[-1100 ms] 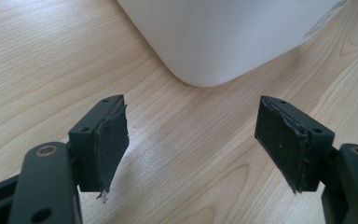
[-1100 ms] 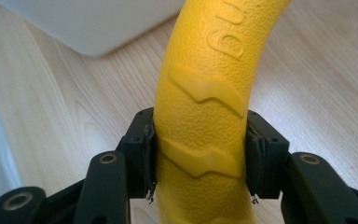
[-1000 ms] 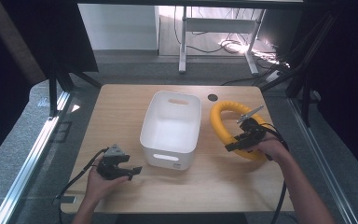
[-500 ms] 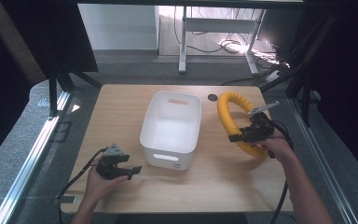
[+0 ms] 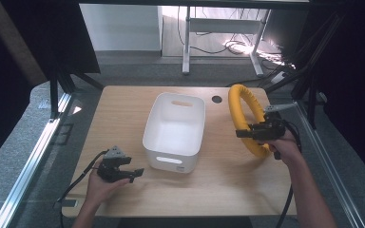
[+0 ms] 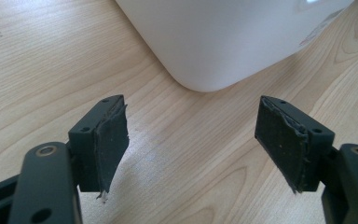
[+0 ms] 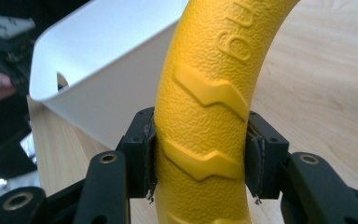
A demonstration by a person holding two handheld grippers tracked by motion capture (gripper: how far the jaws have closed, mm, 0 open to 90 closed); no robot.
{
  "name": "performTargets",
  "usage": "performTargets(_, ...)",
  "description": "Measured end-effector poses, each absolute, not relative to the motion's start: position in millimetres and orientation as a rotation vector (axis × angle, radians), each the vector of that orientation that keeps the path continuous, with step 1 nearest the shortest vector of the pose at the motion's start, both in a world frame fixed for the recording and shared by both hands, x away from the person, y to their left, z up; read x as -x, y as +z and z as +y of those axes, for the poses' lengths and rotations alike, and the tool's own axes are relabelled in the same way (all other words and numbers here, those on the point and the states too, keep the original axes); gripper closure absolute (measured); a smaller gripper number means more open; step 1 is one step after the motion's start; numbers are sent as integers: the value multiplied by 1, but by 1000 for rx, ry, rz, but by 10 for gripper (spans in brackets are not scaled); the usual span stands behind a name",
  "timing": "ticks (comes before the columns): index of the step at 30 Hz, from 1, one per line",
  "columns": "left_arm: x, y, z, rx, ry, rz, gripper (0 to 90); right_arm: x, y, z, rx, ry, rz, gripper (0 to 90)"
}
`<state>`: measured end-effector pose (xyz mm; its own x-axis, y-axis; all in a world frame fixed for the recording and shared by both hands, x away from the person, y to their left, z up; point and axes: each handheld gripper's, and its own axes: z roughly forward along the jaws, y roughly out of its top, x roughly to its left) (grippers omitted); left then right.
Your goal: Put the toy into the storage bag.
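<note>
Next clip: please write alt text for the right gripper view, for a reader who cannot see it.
The right gripper is shut on a textured yellow ring, its two black jaws pressing the ring's sides. Behind and to the left is a white bin, with a wooden table underneath. The left gripper shows at the far left edge.

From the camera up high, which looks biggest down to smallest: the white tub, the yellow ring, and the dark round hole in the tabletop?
1. White tub, the largest by a fair margin.
2. Yellow ring, tilted up in the right gripper, so it shows foreshortened and its true size is less sure.
3. Dark hole, by far the smallest.
</note>
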<state>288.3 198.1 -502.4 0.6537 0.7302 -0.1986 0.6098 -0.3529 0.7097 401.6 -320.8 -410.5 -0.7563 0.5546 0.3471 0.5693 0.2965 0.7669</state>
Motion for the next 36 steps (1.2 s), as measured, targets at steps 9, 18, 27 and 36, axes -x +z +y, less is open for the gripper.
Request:
performTargets(9, -289, -503, 197, -2081, 194, 1036, 258, -396, -402, -329, 1101, -1653, -2425, 518)
performTargets(18, -289, -503, 197, -2084, 194, 1035, 258, -392, -398, -327, 1084, -1813, -2330, 517)
performTargets(27, -289, -502, 198, -2082, 195, 1035, 256, -389, -401, -318, 1100, -1891, -2288, 516)
performTargets(36, -288, -502, 198, -2078, 197, 1040, 255, -384, -396, -303, 1124, -2012, -2264, 516)
